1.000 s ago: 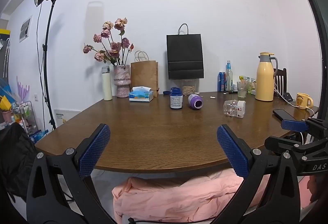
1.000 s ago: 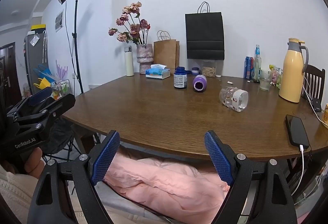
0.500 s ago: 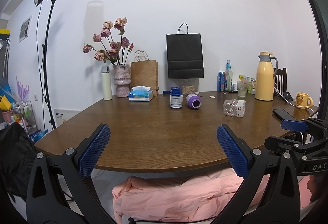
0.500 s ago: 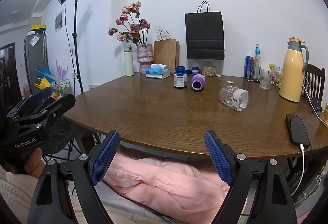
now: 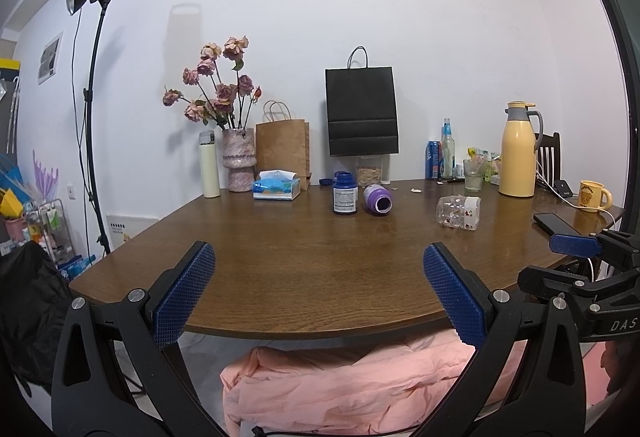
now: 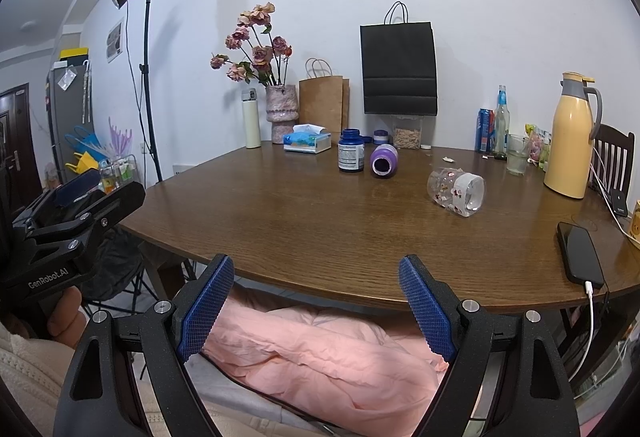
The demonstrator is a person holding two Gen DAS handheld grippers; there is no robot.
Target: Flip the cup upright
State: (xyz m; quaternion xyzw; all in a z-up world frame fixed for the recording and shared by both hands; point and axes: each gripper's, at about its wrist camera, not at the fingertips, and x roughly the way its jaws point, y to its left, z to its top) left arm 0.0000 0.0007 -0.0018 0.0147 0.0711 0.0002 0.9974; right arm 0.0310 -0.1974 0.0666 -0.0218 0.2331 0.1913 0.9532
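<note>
Nothing has shifted but the purple bottle (image 6: 383,161), which has rolled slightly; on the surface (image 6: 320,229) the clear cup (image 6: 456,191) lies sideways, well beyond the right tool (image 6: 316,303) and left tool (image 5: 319,287), both wide open and empty, so a glancing touch could roll it away.

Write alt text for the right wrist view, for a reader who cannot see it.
A clear patterned glass cup lies on its side on a brown wooden table, beyond the open, empty right gripper with blue padded fingers. A purple cup also lies tipped beside an upright dark blue pill bottle; the left gripper shows at left.
</note>
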